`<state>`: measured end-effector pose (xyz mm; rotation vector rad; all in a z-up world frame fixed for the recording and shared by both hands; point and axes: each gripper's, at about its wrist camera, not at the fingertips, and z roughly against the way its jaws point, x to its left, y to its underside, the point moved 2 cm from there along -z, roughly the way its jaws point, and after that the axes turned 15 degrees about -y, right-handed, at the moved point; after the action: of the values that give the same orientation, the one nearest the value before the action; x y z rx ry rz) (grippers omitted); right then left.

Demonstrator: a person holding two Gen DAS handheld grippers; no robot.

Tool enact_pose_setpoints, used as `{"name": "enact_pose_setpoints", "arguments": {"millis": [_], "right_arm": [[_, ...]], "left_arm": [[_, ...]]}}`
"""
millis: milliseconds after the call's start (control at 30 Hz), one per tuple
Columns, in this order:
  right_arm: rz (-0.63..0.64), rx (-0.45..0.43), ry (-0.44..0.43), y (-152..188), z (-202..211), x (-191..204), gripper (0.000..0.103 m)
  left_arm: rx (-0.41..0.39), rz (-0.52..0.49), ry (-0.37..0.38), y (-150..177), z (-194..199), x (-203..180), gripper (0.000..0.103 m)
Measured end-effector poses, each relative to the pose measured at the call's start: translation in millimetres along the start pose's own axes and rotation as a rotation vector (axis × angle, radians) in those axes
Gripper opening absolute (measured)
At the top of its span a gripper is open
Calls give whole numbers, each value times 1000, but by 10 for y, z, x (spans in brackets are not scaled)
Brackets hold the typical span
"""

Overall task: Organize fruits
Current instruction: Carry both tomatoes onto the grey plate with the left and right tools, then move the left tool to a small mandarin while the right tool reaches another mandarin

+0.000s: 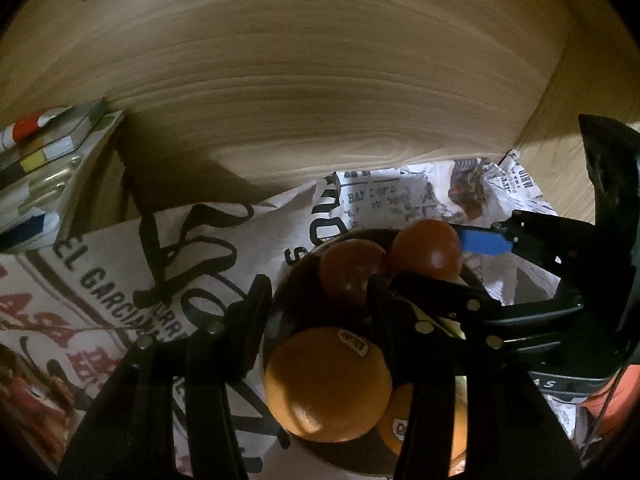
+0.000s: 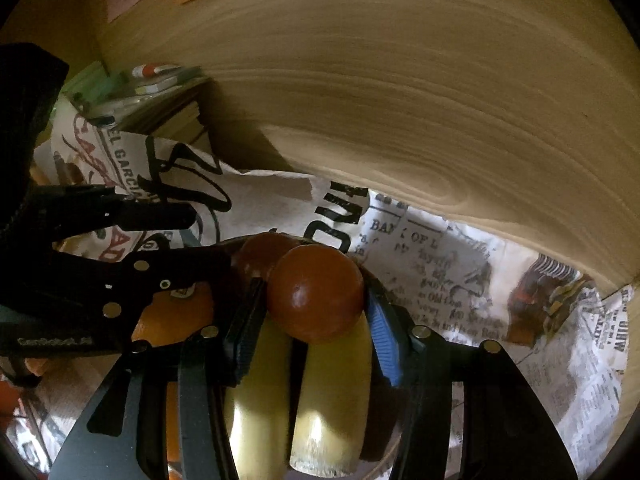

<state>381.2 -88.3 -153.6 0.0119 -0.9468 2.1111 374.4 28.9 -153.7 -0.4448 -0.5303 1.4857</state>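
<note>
Between bowl rim (image 1: 280, 308) and wall (image 1: 320, 80) — open newsprint (image 1: 400, 204).

The second orange (image 1: 404, 424) is largely covered by the left gripper's finger (image 1: 384, 320), and its sticker cannot be read. Both bananas (image 2: 332, 400) are cut off at six o'clock. The bowl's rim (image 1: 276, 312) is mostly hidden.

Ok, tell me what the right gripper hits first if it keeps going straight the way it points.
Most likely the round red-brown fruit lying on the yellow bananas, dead ahead between the right gripper fingers; depth is uncertain.
</note>
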Motion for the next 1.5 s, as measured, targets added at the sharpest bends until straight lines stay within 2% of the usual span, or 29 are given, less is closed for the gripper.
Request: {"name": "enact_pose_setpoints", "arguments": {"millis": [100, 167, 233, 467, 567, 767, 933, 1133, 1300, 1367, 1500], "right_arm": [[2, 7, -8, 27, 26, 38, 49], [7, -1, -10, 40, 77, 93, 58], [15, -24, -7, 58, 175, 155, 61], [43, -129, 7, 123, 640, 475, 62], [53, -179, 9, 208, 860, 625, 64], [35, -229, -8, 426, 1007, 831, 65], [4, -219, -15, 727, 948, 949, 65], [-75, -148, -25, 1061, 698, 917, 65], [-122, -85, -38, 1237, 534, 893, 54], [-127, -74, -37, 1260, 501, 893, 54], [-144, -60, -47, 1242, 424, 885, 54]], "left_arm": [[-15, -2, -3, 18, 84, -11, 50], [-37, -6, -10, 36, 180, -16, 50], [-57, 2, -13, 68, 304, 8, 54], [-136, 25, -45, 254, 793, 99, 56], [-175, 29, -58, 370, 1009, 122, 61], [-232, 30, -84, 685, 1354, 172, 72], [-213, 31, -80, 952, 1417, 218, 76], [-145, 21, -78, 1298, 1278, 217, 76], [-95, 38, -42, 1517, 1183, 197, 76], [-85, 40, -27, 1571, 1168, 173, 75], [-78, 25, -15, 1643, 1155, 104, 65]]}}
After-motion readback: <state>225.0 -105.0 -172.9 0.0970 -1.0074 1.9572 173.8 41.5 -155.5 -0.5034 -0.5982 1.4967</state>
